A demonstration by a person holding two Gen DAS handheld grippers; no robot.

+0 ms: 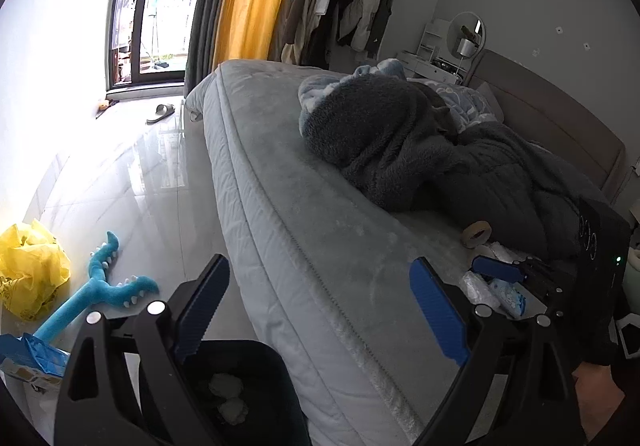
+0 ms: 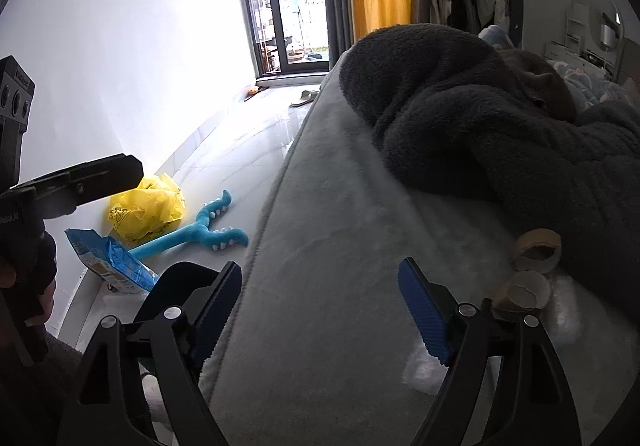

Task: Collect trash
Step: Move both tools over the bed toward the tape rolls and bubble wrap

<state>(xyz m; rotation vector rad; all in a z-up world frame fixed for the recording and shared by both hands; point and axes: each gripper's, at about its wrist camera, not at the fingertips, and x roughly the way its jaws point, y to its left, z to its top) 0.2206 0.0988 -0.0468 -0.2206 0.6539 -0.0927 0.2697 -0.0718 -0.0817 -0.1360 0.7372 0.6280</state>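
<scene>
My left gripper (image 1: 320, 310) is open and empty, over the bed's edge. Below it a black bin (image 1: 248, 390) on the floor holds white crumpled tissues (image 1: 226, 386). On the bed (image 1: 320, 213), at the right, lie a cardboard tape roll (image 1: 477, 233), clear plastic wrap (image 1: 478, 288) and a blue-white packet (image 1: 510, 296). My right gripper (image 2: 320, 310) is open and empty over the bed; it also shows in the left wrist view (image 1: 504, 270), beside that trash. In the right wrist view two cardboard rolls (image 2: 538, 244) (image 2: 524, 290) and clear plastic (image 2: 568, 310) lie right of it.
A dark fleece blanket (image 1: 400, 141) is piled on the bed. On the floor lie a yellow plastic bag (image 2: 146, 209), a blue snack bag (image 2: 112, 262), a teal toy grabber (image 2: 192, 236) and a slipper (image 1: 161, 113). Curtains and hanging clothes stand behind.
</scene>
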